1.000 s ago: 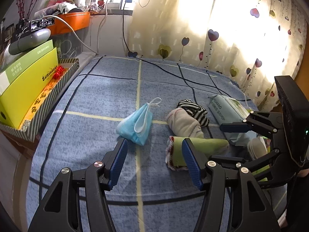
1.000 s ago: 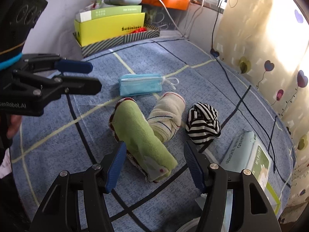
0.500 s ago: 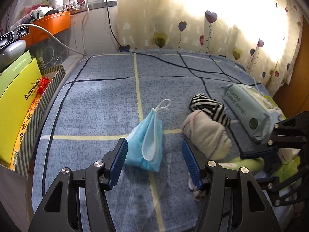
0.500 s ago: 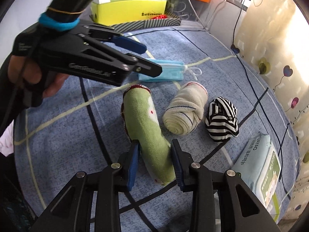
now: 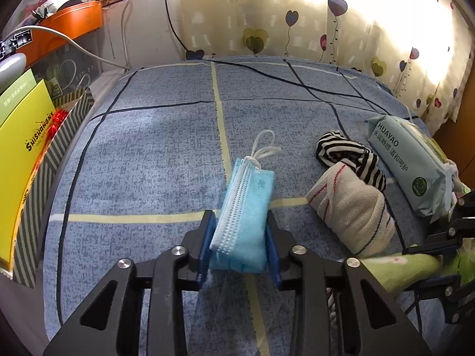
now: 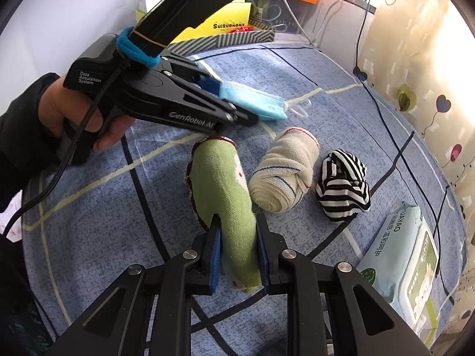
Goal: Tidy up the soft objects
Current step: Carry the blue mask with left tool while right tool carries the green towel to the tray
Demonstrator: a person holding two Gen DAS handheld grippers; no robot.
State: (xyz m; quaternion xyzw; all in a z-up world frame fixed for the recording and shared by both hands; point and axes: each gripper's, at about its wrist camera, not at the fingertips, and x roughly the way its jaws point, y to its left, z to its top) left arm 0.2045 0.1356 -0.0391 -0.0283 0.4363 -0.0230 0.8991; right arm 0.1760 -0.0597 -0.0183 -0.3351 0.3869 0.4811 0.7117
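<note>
My left gripper (image 5: pixel 240 238) is shut on a folded blue face mask (image 5: pixel 246 210) on the blue bedspread; the mask also shows in the right wrist view (image 6: pixel 255 103), held in the left gripper (image 6: pixel 225 101). My right gripper (image 6: pixel 237 250) is shut on a rolled green sock (image 6: pixel 225 190), whose end shows in the left wrist view (image 5: pixel 397 267). A rolled cream sock (image 6: pixel 282 175) and a balled black-and-white striped sock (image 6: pixel 343 187) lie just right of the green one.
A pack of wet wipes (image 6: pixel 406 261) lies at the bed's right edge. A yellow box in a striped tray (image 5: pixel 26 160) stands off the left side. A black cable (image 5: pixel 267 74) crosses the far bedspread below the heart-print curtain (image 5: pixel 326 23).
Both grippers have closed: the left moved forward onto the blue mask and shut on it, the right tightened fully on the green sock.
</note>
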